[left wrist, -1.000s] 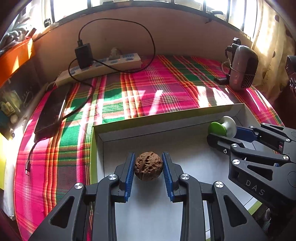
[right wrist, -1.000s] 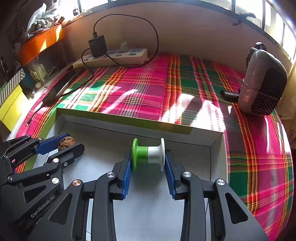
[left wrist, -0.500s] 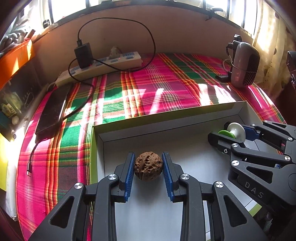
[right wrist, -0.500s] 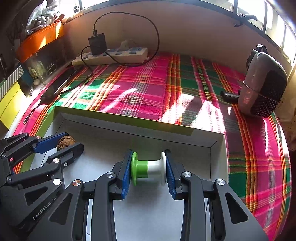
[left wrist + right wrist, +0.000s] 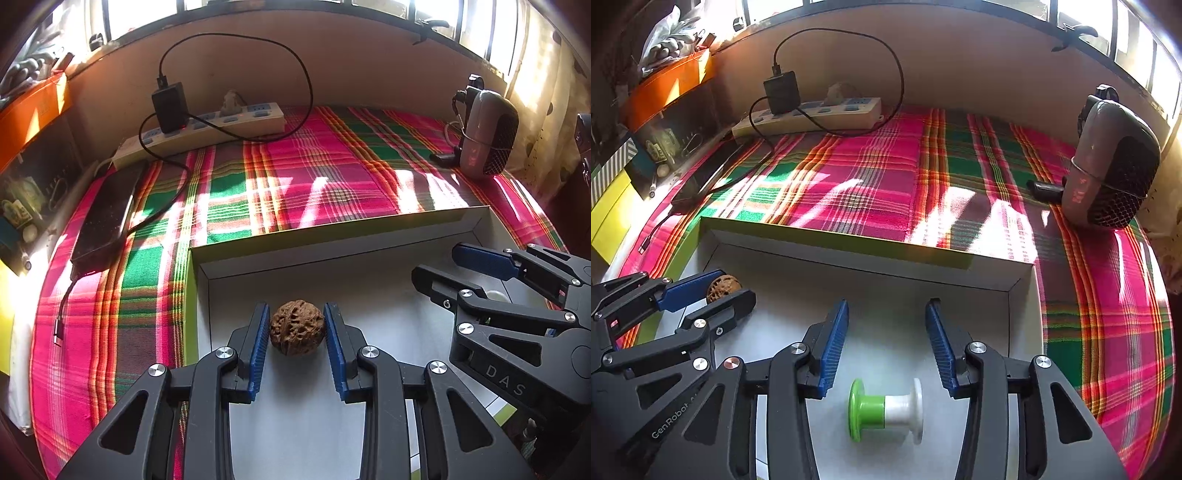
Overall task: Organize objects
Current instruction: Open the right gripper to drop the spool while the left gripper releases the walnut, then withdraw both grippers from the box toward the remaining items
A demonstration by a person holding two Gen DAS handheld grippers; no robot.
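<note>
A brown walnut sits between the blue pads of my left gripper, which is shut on it over the floor of a white box. The walnut also shows in the right wrist view. My right gripper is open; a green-and-white spool lies on its side on the box floor below and between its fingers, free of them. In the left wrist view the right gripper stands open at the right.
The box lies on a pink and green plaid cloth. A power strip with a black charger lies at the back, a black phone at the left, a grey speaker at the right.
My right gripper has opened and let go of the spool, which now lies on the box floor. My left gripper still holds the walnut, nearly unmoved.
</note>
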